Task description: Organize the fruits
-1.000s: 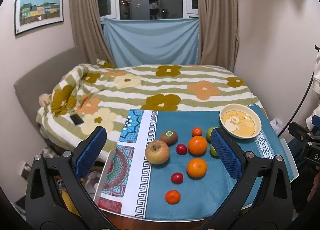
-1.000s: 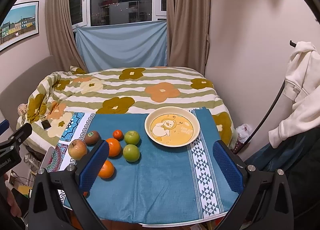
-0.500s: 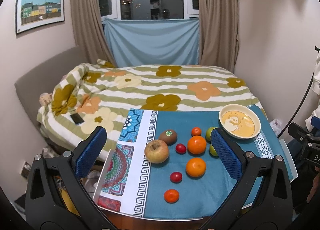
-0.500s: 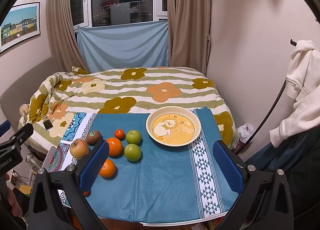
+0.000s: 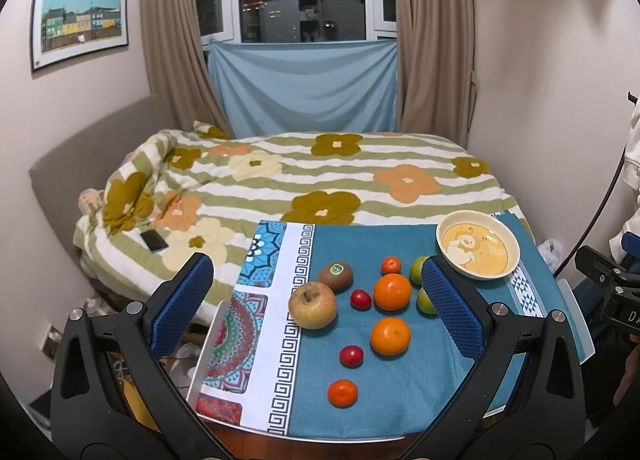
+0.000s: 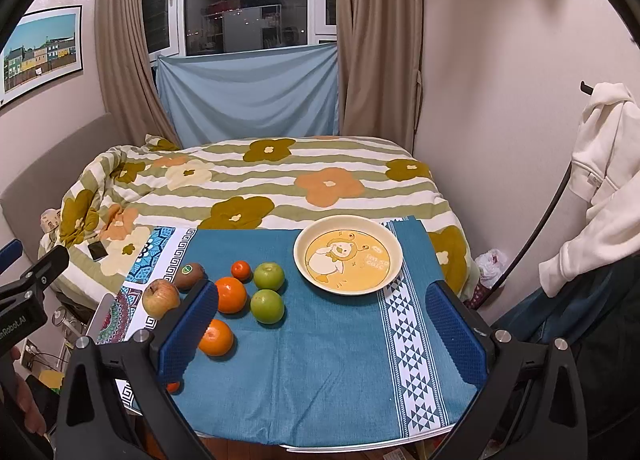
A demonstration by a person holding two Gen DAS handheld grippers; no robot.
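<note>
Fruit lies loose on a blue tablecloth: a yellowish apple, a kiwi, two oranges, small tangerines, two red cherry tomatoes and two green apples. An empty yellow bowl with a duck picture stands at the cloth's far right. My left gripper hangs open above the near edge, in front of the fruit. My right gripper is open too, over bare cloth in front of the bowl. Neither holds anything.
The table stands against a bed with a flowered quilt; a phone lies on it. Walls close in on the right. A white hoodie hangs at the right. Clutter sits on the floor to the left of the table.
Both grippers have drifted slightly, so the table and fruit sit a little differently in view. Neither gripper has opened, shut or touched anything.
</note>
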